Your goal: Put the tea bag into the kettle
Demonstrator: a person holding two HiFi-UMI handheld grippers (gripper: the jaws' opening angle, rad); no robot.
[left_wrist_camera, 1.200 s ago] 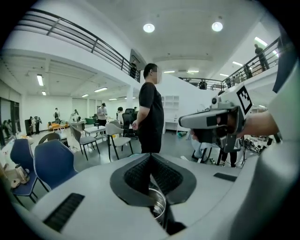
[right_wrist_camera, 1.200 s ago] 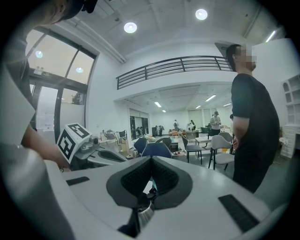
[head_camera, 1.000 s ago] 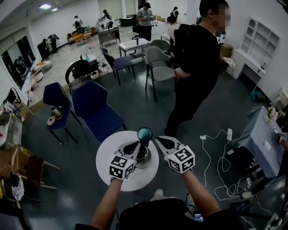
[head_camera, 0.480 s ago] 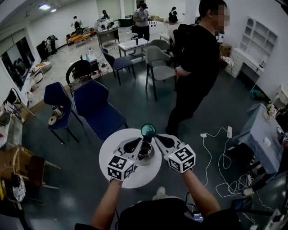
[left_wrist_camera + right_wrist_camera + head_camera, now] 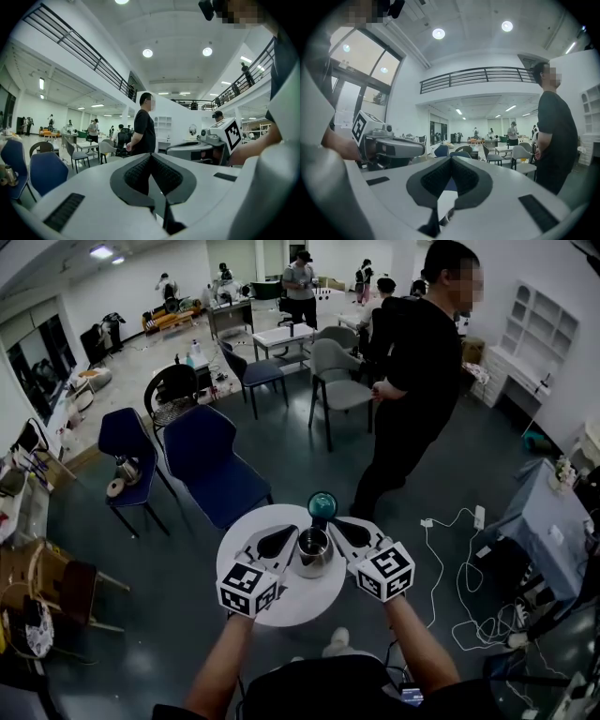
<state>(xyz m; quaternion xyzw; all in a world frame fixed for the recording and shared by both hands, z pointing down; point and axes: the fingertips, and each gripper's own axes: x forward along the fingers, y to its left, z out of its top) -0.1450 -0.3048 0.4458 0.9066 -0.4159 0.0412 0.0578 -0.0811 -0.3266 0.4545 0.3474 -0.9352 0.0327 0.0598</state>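
A steel kettle (image 5: 314,551) with an open top stands on a small round white table (image 5: 281,601). Just behind it is a teal round object (image 5: 322,507). My left gripper (image 5: 289,532) lies at the kettle's left side, my right gripper (image 5: 335,524) at its right, both pointing away from me. In the left gripper view the left gripper (image 5: 151,159) has its pads together with nothing between them. The right gripper (image 5: 451,161) looks the same in its own view. No tea bag shows in any view.
A person in black (image 5: 422,381) stands just beyond the table. Two blue chairs (image 5: 211,470) are at the far left of it. Grey chairs (image 5: 337,381) and white tables stand farther back. Cables and a power strip (image 5: 469,521) lie on the floor at right.
The left gripper has drawn off the kettle toward the left, so the kettle now shows whole between the two grippers. The head view has shifted a little.
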